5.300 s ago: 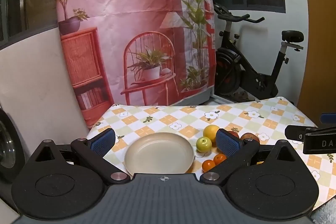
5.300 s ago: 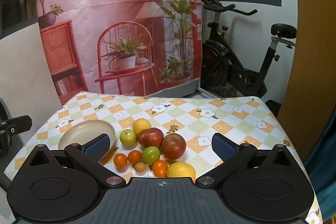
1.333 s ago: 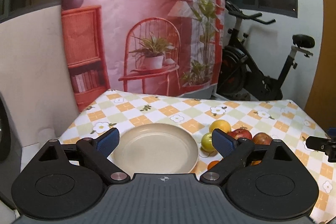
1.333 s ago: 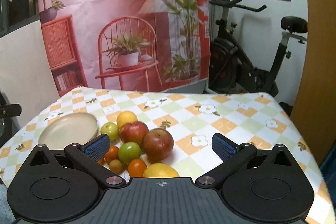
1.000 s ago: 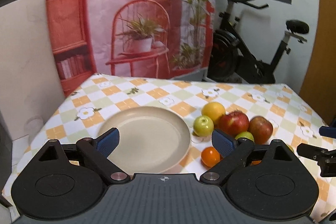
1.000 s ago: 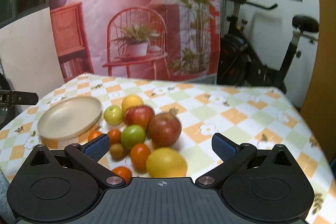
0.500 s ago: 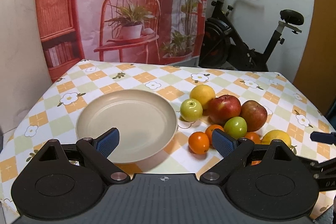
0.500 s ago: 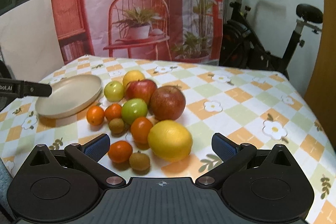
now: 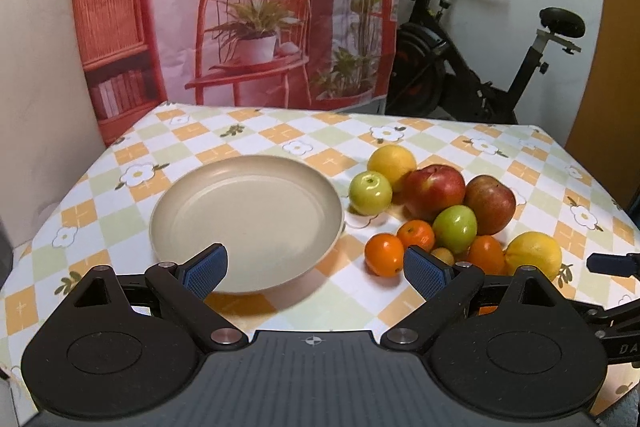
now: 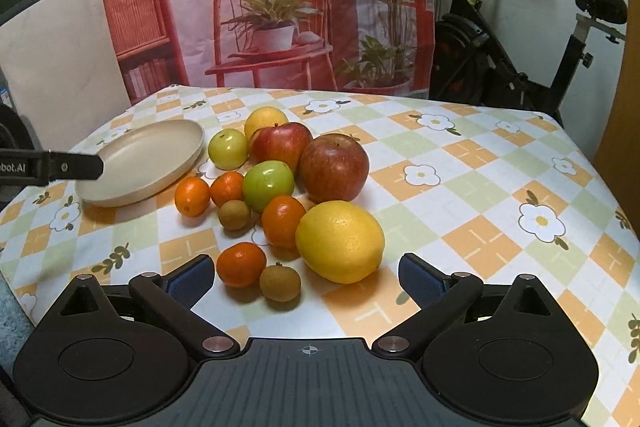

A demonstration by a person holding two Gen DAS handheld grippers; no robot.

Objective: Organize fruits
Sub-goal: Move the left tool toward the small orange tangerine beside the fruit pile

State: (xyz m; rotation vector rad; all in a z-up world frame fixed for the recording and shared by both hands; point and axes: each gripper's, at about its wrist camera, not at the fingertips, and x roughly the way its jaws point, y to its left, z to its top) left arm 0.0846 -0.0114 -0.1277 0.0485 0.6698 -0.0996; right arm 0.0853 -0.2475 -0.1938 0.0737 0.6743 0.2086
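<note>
An empty beige plate [image 9: 248, 211] sits left of a heap of fruit: two red apples [image 9: 434, 191], green apples [image 9: 370, 193], an orange [image 9: 392, 161], mandarins [image 9: 384, 254] and a lemon [image 9: 532, 254]. My left gripper [image 9: 316, 271] is open, its left finger over the plate's near rim. In the right wrist view the plate [image 10: 140, 163] lies far left. My right gripper [image 10: 306, 277] is open with its jaws closing. A mandarin [image 10: 241, 264], a brown longan [image 10: 280, 283] and the lemon [image 10: 340, 241] lie between and just ahead of its pads, untouched.
The checked flower tablecloth [image 10: 480, 195] is bare to the right of the fruit and ends at a far edge. Behind it hang a pink printed backdrop [image 9: 240, 7] and stands an exercise bike [image 9: 480, 67]. A left gripper finger [image 10: 60, 167] reaches over the plate's near side.
Both grippers have come down and closer to the table, so plate and fruit look larger. The right gripper's fingertips stand slightly narrower than half a second ago.
</note>
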